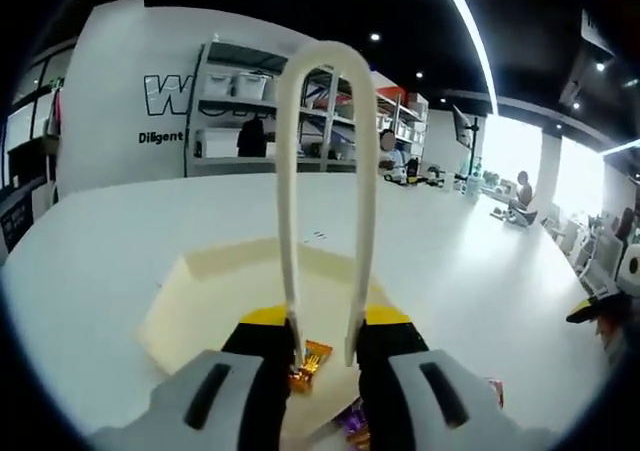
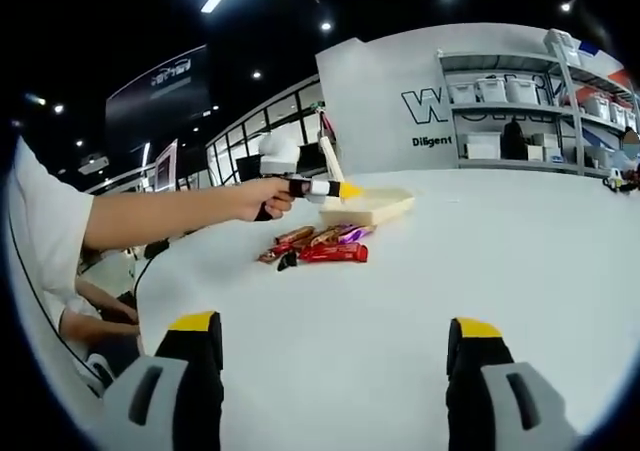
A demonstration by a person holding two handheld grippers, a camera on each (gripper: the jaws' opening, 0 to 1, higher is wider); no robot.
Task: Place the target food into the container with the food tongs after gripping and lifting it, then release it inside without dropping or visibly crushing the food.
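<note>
In the left gripper view, a white wall with dark lettering [image 1: 165, 96] fills the upper left, with grey shelves [image 1: 240, 101] of white boxes beside it. A wide white table [image 1: 90, 261] runs across the middle of the frame. Low in the centre lies a shallow cream container [image 1: 200, 296], its near part hidden behind the left gripper [image 1: 326, 356]. That gripper's two black, yellow-tipped jaws stand close together, clamped on the arms of a pair of white food tongs [image 1: 325, 171], whose looped end rises to the upper centre of the frame. The tong tips reach down between the jaws, and an orange-wrapped snack [image 1: 308, 363] sits right at the left tip; whether the tips pinch it or merely touch it is hard to tell. A purple wrapper [image 1: 352, 423] shows at the bottom edge just right of centre, and a red wrapper [image 1: 494, 391] further right. People sit at the far upper right.

In the right gripper view, a white sleeve [image 2: 45, 226] and a bare arm come in from the left, the hand [image 2: 262, 199] holding the left gripper [image 2: 330, 188] out over the container [image 2: 372, 206] at centre. Just below it on the table [image 2: 520, 271] lies a cluster of snack bars [image 2: 325, 245] in red, brown and purple wrappers. At the bottom, the right gripper [image 2: 335, 356] has its jaws spread far apart with nothing between them. The lettered wall [image 2: 380, 81] and shelves [image 2: 520, 111] stand at upper right.
</note>
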